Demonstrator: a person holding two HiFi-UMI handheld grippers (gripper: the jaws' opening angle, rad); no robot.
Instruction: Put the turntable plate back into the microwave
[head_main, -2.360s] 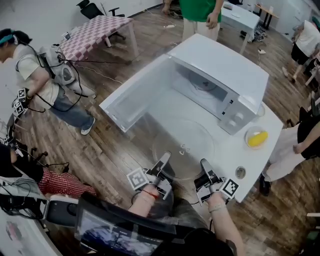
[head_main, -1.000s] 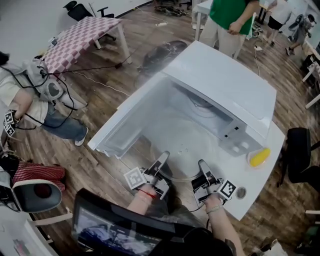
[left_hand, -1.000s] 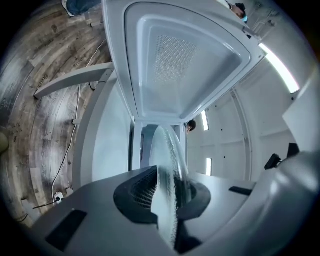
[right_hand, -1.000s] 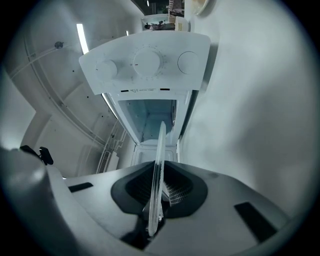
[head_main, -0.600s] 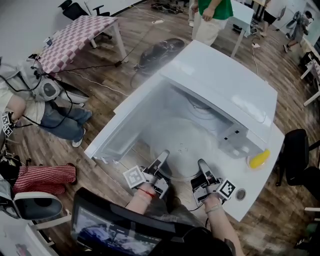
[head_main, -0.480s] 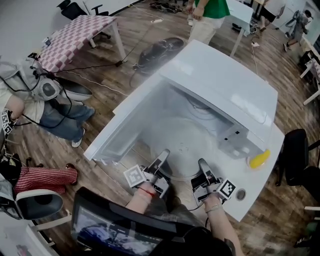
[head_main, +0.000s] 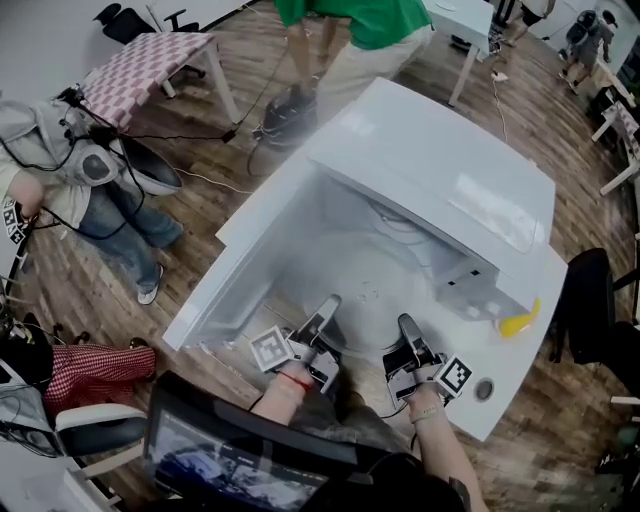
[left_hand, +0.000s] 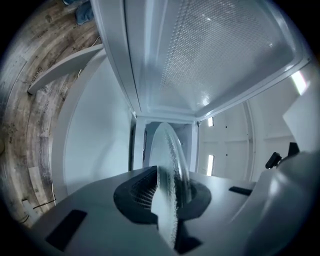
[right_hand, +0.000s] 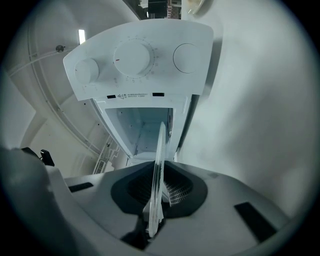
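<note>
The clear glass turntable plate (head_main: 368, 300) is held by its near rim between the two grippers, the left gripper (head_main: 325, 312) with its fingers (left_hand: 137, 195) clamped on the rim's left side and the right gripper (head_main: 408, 332) closed on its right side, each showing the plate edge-on between its fingers. The plate's far part reaches into the open mouth of the white microwave (head_main: 440, 190), whose door (head_main: 235, 250) stands swung out to the left. The microwave sits on a white bench (head_main: 510, 385), with a yellow object (head_main: 517, 322) just beside its control panel (right_hand: 135, 57).
</note>
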